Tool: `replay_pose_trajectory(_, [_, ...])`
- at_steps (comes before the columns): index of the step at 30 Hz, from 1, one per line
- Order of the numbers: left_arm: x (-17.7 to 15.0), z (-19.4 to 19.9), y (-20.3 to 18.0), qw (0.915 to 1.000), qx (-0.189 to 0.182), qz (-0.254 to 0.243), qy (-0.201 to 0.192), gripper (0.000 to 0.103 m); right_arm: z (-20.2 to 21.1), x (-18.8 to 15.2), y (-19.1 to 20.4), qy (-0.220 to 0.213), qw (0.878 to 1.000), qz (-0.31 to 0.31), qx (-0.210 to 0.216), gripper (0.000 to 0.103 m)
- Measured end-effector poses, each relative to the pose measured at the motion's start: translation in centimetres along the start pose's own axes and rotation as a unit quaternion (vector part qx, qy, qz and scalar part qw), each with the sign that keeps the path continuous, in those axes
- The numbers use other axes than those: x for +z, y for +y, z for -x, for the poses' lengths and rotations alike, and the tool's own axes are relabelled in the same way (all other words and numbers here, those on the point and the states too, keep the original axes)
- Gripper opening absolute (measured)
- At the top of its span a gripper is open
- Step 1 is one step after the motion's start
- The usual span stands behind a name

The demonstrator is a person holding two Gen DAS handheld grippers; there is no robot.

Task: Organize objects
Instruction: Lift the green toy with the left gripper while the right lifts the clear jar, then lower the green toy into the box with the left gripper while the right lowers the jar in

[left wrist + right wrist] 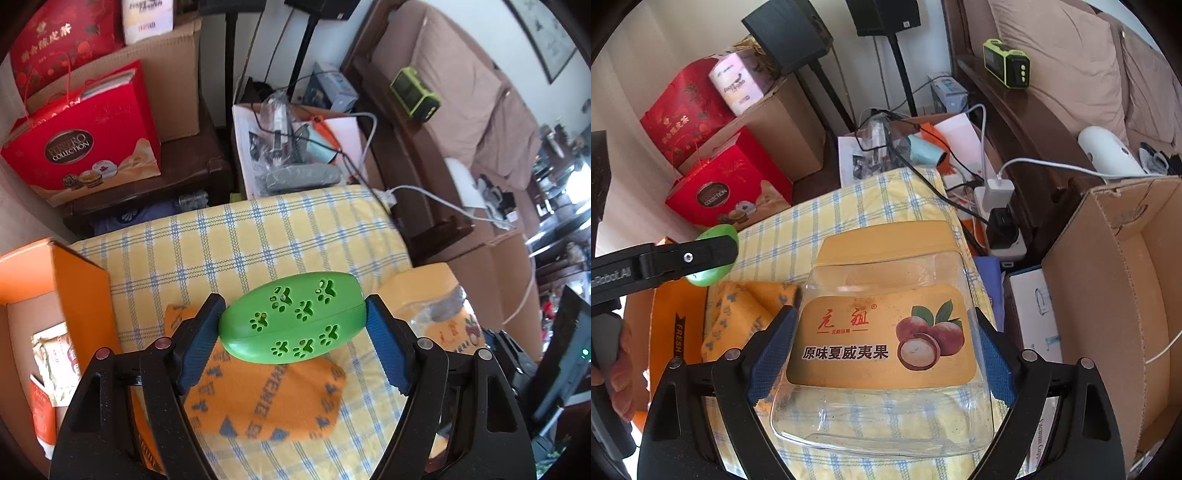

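Note:
A green oval toy [295, 317] with paw-print holes hangs above the yellow checked cloth [240, 240]. My left gripper [294, 303] is shut on it, one blue pad on each end. The right wrist view catches that gripper's finger [701, 254] from the side, with the toy [716, 232] peeking out behind it. My right gripper [884, 315] is shut on a clear plastic jar [882, 332] with a yellow lid and a nut label. The pads press its two sides and the lid points away. The jar [436, 295] also shows at the right of the left wrist view. An orange patterned cloth [266, 398] lies under the toy.
An open orange box [74, 280] with packets stands at the left edge of the checked surface. A large open cardboard box [1108, 277] stands at the right. Red gift bags [85, 140], cables and a power strip [1001, 221] crowd the far side. A hand [617, 369] grips the left handle.

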State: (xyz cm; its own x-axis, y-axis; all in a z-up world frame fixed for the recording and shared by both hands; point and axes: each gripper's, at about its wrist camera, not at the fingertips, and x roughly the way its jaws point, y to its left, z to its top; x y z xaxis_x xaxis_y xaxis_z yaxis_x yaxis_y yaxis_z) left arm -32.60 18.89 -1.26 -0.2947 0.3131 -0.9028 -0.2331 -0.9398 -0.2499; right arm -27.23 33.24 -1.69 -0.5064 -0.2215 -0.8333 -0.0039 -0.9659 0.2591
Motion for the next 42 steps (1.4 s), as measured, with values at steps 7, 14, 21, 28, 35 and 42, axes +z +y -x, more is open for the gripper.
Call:
replay_pose_trajectory(7, [-1.7,4.9,1.2,0.9995,-0.017,-0.003,-0.025,0.074,2.7,0.0,1.9,-0.022,1.000,0.007,0.018,0.091])
replay_pose_trajectory(14, [-4.1,10.6,5.2,0.9980,-0.007,0.008,-0.062,0.074,5.0,0.0,5.4,-0.037,0.998,0.029,0.041,0.091])
replay_pose_trajectory(21, [-6.2,14.3,10.2,0.9956,0.025,0.035,-0.084,0.074,5.8,-0.3,9.9,-0.042,0.996,0.053,0.065,0.091])
replay_pose_trajectory(28, [-8.5,15.8,14.7,0.9926,0.039,0.069,-0.091,0.074,6.3,-1.0,14.3,-0.043,0.992,0.078,0.085,0.091])
replay_pose_trajectory(35, [-10.8,16.7,18.6,0.9895,0.057,0.093,-0.094,0.074,6.4,-1.5,18.6,-0.041,0.989,0.096,0.108,0.091])
replay_pose_trajectory(42, [-12.5,16.5,21.6,0.9880,0.063,0.111,-0.087,0.074,5.3,-2.1,22.7,-0.026,0.985,0.114,0.129,0.091])
